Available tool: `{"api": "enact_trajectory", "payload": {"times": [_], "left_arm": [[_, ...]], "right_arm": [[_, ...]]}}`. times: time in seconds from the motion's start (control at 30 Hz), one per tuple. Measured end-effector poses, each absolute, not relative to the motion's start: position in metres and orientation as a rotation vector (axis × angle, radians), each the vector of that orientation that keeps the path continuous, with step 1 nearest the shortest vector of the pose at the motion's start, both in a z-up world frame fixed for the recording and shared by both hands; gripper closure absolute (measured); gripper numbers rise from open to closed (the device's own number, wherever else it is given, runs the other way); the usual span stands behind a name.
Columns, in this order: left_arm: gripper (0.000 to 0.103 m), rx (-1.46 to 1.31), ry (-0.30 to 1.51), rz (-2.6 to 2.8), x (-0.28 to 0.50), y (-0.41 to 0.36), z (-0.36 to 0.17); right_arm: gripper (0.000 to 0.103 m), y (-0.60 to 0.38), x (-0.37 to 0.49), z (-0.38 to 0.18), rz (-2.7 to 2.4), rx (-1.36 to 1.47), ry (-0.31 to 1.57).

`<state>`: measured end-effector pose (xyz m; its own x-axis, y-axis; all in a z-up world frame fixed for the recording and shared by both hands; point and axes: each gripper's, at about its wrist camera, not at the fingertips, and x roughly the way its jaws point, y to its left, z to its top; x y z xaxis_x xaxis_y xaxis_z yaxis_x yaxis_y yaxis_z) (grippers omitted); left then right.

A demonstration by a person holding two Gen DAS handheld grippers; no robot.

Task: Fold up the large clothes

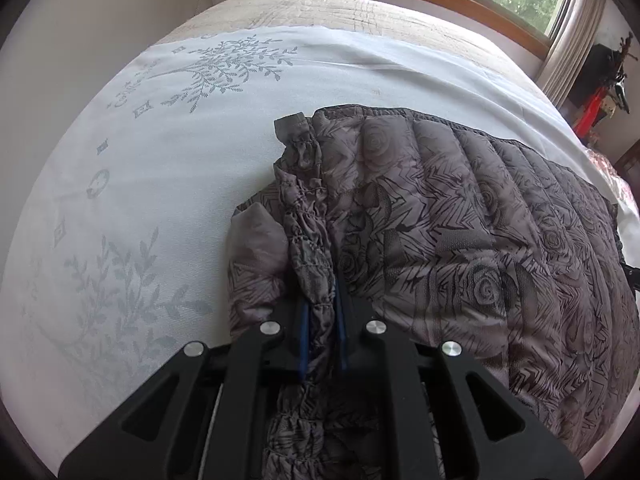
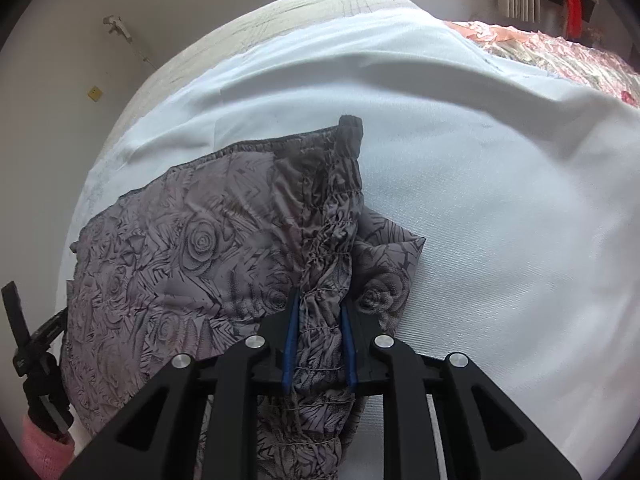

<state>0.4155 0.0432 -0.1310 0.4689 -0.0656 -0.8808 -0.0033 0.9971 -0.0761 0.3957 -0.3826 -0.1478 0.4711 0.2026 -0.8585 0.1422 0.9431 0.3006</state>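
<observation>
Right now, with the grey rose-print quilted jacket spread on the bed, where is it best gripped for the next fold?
Grip the gathered elastic bands at the two near corners of the grey rose-print quilted jacket, coming from the near edge. The bunched fabric fits between the fingers, as left tool and right tool show.

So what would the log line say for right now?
task: fold large clothes | left gripper: shut on jacket gathered edge | right gripper: shut on jacket gathered edge | jacket: lying on white sheet
</observation>
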Motion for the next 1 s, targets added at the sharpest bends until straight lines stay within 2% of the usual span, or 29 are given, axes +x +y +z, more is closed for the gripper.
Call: {"api": "enact_trajectory", "payload": {"times": [0.03,0.1,0.17,0.27,0.4,0.53,1.0], "left_arm": [[0.091,-0.063,1.085,-0.031,0.416,0.043,-0.128],[0.087,-0.067,1.085,-0.017,0.415,0.046,-0.116],[0.08,-0.088,1.049,0.001,0.41,0.051,-0.098],[0.078,-0.058,0.941,0.025,0.394,0.045,-0.062],[0.076,-0.041,0.917,-0.026,0.382,0.007,-0.045],[0.072,-0.043,0.926,-0.063,0.377,-0.028,-0.054],[0.071,-0.009,0.959,-0.091,0.383,-0.051,-0.108]], "right_arm": [[0.073,-0.38,0.394,-0.142,0.006,0.334,1.08],[0.067,-0.373,0.382,-0.12,-0.052,0.264,1.019],[0.067,-0.363,0.367,-0.098,-0.082,0.207,0.957],[0.067,-0.35,0.354,-0.08,-0.052,0.211,0.909],[0.067,-0.318,0.342,-0.078,-0.02,0.221,0.889],[0.067,-0.29,0.337,-0.087,-0.028,0.19,0.868],[0.069,-0.263,0.341,-0.132,-0.055,0.123,0.847]]}}
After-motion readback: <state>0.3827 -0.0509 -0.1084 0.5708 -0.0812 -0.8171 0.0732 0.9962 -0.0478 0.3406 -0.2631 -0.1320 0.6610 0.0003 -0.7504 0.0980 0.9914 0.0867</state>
